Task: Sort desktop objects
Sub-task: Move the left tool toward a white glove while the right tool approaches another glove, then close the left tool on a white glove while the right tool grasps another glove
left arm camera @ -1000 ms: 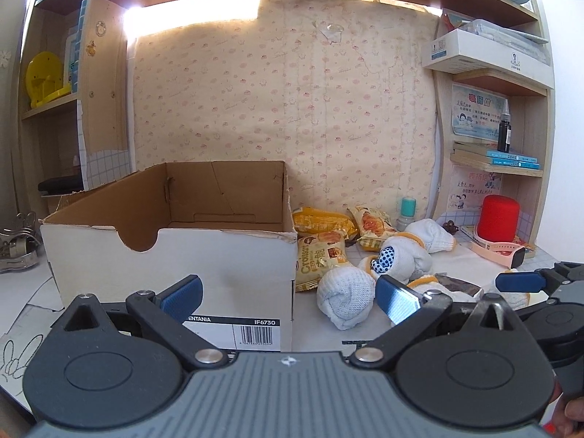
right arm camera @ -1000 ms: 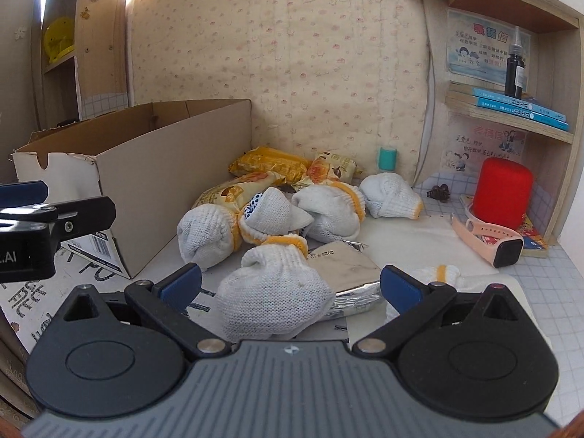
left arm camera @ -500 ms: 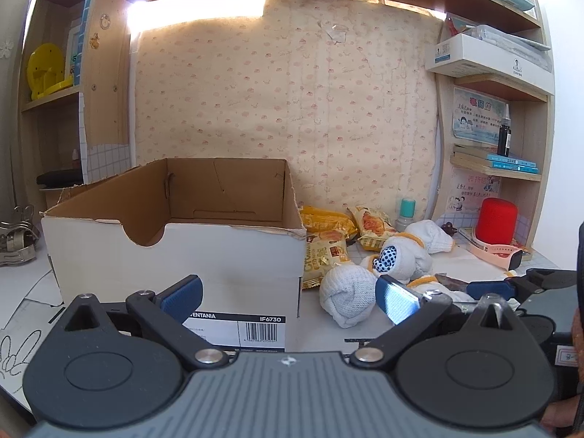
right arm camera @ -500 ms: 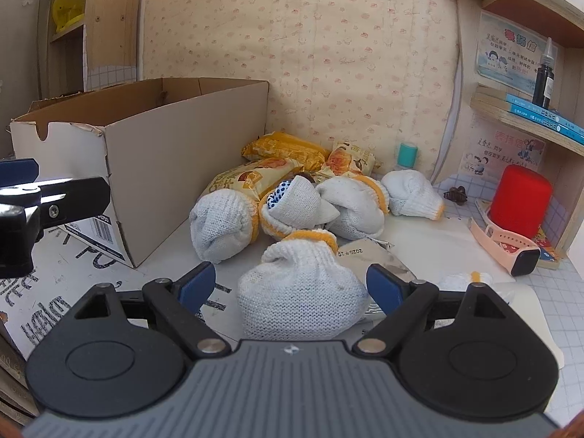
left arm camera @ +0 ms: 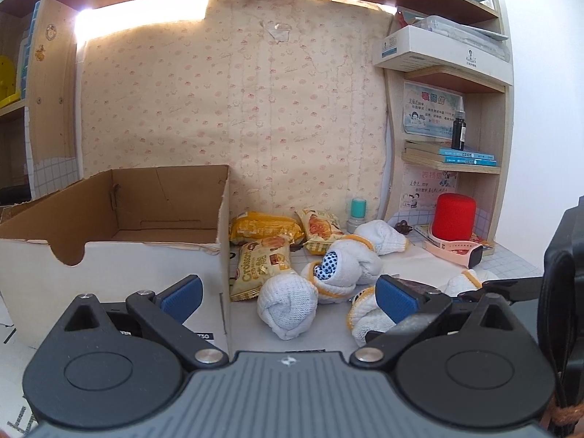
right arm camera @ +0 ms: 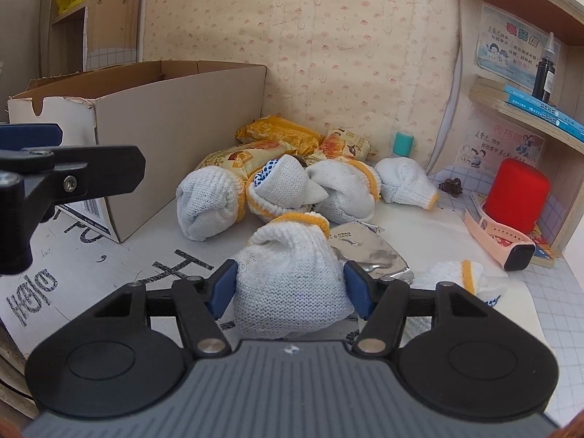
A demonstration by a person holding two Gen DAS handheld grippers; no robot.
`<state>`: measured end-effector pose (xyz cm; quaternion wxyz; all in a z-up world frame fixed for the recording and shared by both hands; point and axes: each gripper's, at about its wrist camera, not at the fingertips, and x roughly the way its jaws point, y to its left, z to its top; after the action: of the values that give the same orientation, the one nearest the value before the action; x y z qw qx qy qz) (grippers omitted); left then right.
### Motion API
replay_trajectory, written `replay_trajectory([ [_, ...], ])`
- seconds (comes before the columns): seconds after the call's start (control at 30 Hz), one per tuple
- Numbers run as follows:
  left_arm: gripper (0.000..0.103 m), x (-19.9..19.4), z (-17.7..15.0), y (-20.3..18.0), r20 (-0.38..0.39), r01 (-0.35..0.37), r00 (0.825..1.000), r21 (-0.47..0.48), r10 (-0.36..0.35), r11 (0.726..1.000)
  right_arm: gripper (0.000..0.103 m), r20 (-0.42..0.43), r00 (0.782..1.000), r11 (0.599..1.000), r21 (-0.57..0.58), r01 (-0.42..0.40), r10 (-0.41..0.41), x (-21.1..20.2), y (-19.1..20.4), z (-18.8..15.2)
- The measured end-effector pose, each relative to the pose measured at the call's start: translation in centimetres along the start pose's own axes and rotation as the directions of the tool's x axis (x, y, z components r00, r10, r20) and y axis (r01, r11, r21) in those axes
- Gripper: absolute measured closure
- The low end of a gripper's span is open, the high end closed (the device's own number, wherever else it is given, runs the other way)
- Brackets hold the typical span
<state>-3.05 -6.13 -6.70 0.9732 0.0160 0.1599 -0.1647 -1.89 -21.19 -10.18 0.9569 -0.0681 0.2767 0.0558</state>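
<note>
Several rolled white socks with yellow cuffs lie on the desk beside yellow snack packets (right arm camera: pixel 277 135). My right gripper (right arm camera: pixel 290 292) is shut on the nearest rolled sock (right arm camera: pixel 292 273), its blue pads pressing both sides. The same sock shows in the left wrist view (left arm camera: pixel 368 315). My left gripper (left arm camera: pixel 288 297) is open and empty, held in front of the open cardboard box (left arm camera: pixel 120 252) and another rolled sock (left arm camera: pixel 288 304). The box (right arm camera: pixel 175 116) stands left of the pile.
A silver foil packet (right arm camera: pixel 368 252) lies under the gripped sock. A red cylinder (right arm camera: pixel 516 197) and a pink smartwatch (right arm camera: pixel 500 241) sit at the right by the shelves. A teal-capped bottle (right arm camera: pixel 401 144) stands against the back wall.
My right gripper has moved forward around the nearest sock and closed on it. My left gripper has shifted to the right and stayed open.
</note>
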Motion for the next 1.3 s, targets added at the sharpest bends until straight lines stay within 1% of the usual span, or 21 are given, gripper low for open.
replay_trajectory([
  [0.13, 0.000, 2.2, 0.1, -1.0, -0.042, 0.054, 0.998, -0.013, -0.054, 0.998, 0.041, -0.004, 1.000, 1.000, 0.013, 0.005, -0.005, -0.4, -1.1, -0.5],
  [0.2, 0.000, 3.2, 0.1, -1.5, -0.054, 0.055, 0.997, -0.010, -0.055, 0.998, 0.040, -0.006, 1.000, 1.000, 0.024, 0.006, -0.005, -0.6, -1.8, -0.7],
  [0.43, 0.000, 6.7, -0.3, -2.3, -0.102, -0.048, 0.994, 0.010, 0.048, 0.999, 0.039, -0.006, 1.000, 0.999, 0.040, -0.007, 0.007, -0.8, -2.8, -1.2],
  [0.5, 0.000, 7.0, -0.6, -2.8, -0.101, -0.105, 0.989, 0.043, 0.109, 0.994, 0.039, -0.004, 1.000, 0.999, 0.043, -0.013, 0.013, -0.9, -2.9, -1.2],
  [0.53, 0.000, 7.3, -0.7, -3.0, -0.116, -0.120, 0.986, 0.043, 0.124, 0.992, 0.039, -0.003, 1.000, 0.999, 0.044, -0.015, 0.015, -0.9, -2.9, -1.2],
  [0.6, 0.000, 7.7, -0.8, -3.1, -0.153, -0.111, 0.982, 0.009, 0.111, 0.994, 0.039, -0.002, 1.000, 0.999, 0.048, -0.020, 0.020, -0.9, -3.0, -1.3],
  [0.67, 0.000, 7.9, -1.0, -3.3, -0.136, -0.096, 0.986, 0.027, 0.099, 0.995, 0.038, -0.002, 1.000, 0.999, 0.046, -0.026, 0.026, -0.9, -3.0, -1.3],
  [0.7, 0.000, 8.3, -1.1, -3.5, -0.140, -0.128, 0.981, 0.046, 0.133, 0.991, 0.038, -0.002, 1.000, 0.999, 0.046, -0.028, 0.028, -1.0, -3.1, -1.3],
  [0.77, 0.000, 8.6, -1.2, -3.4, -0.137, -0.171, 0.975, 0.043, 0.175, 0.984, 0.038, -0.001, 0.999, 0.998, 0.054, -0.034, 0.034, -1.0, -3.3, -1.4],
  [0.8, 0.000, 8.6, -1.2, -3.3, -0.137, -0.174, 0.975, 0.028, 0.176, 0.984, 0.038, 0.000, 0.999, 0.998, 0.059, -0.036, 0.036, -1.1, -3.3, -1.5],
  [0.87, 0.000, 8.8, -1.3, -3.2, -0.173, -0.162, 0.972, -0.012, 0.157, 0.987, 0.037, 0.002, 0.999, 0.997, 0.065, -0.038, 0.038, -1.2, -3.4, -1.6],
  [0.93, 0.000, 9.1, -1.4, -3.6, -0.169, -0.186, 0.968, 0.003, 0.184, 0.983, 0.037, 0.003, 0.999, 0.997, 0.063, -0.038, 0.037, -1.1, -3.4, -1.6],
  [1.0, 0.000, 9.7, -1.2, -3.6, -0.199, -0.211, 0.958, 0.006, 0.208, 0.977, 0.037, 0.003, 0.999, 0.998, 0.056, -0.038, 0.038, -1.2, -3.4, -1.7],
  [1.03, 0.000, 9.9, -1.0, -3.4, -0.205, -0.193, 0.961, -0.007, 0.188, 0.981, 0.037, 0.002, 0.999, 0.998, 0.058, -0.040, 0.040, -1.3, -3.4, -1.7],
  [1.07, 0.002, 10.0, -0.9, -3.2, -0.210, -0.174, 0.963, -0.019, 0.166, 0.985, 0.037, 0.001, 0.999, 0.997, 0.061, -0.041, 0.041, -1.3, -3.5, -1.7],
  [1.1, 0.013, 10.2, -0.8, -2.9, -0.221, -0.166, 0.963, -0.033, 0.155, 0.986, 0.037, 0.000, 0.999, 0.997, 0.065, -0.043, 0.043, -1.3, -3.6, -1.7],
  [1.13, 0.020, 10.5, -0.7, -2.8, -0.226, -0.191, 0.957, -0.031, 0.179, 0.981, 0.037, 0.000, 0.999, 0.997, 0.069, -0.044, 0.044, -1.4, -3.7, -1.8],
  [1.17, 0.034, 10.7, -0.7, -2.5, -0.233, -0.204, 0.954, -0.028, 0.192, 0.979, 0.036, 0.001, 0.999, 0.996, 0.071, -0.046, 0.046, -1.4, -3.6, -1.8],
  [1.2, 0.052, 11.0, -0.7, -2.1, -0.243, -0.208, 0.950, -0.037, 0.193, 0.977, 0.036, 0.001, 0.999, 0.996, 0.071, -0.045, 0.045, -1.4, -3.6, -1.8],
  [1.27, 0.052, 11.2, -0.7, -1.0, -0.249, -0.194, 0.954, -0.092, 0.166, 0.977, 0.036, 0.001, 0.999, 0.997, 0.067, -0.043, 0.043, -1.3, -3.5, -1.7],
  [1.3, 0.053, 11.1, -0.8, -0.7, -0.249, -0.194, 0.955, -0.101, 0.164, 0.976, 0.036, 0.000, 0.999, 0.997, 0.066, -0.043, 0.043, -1.3, -3.5, -1.7],
])
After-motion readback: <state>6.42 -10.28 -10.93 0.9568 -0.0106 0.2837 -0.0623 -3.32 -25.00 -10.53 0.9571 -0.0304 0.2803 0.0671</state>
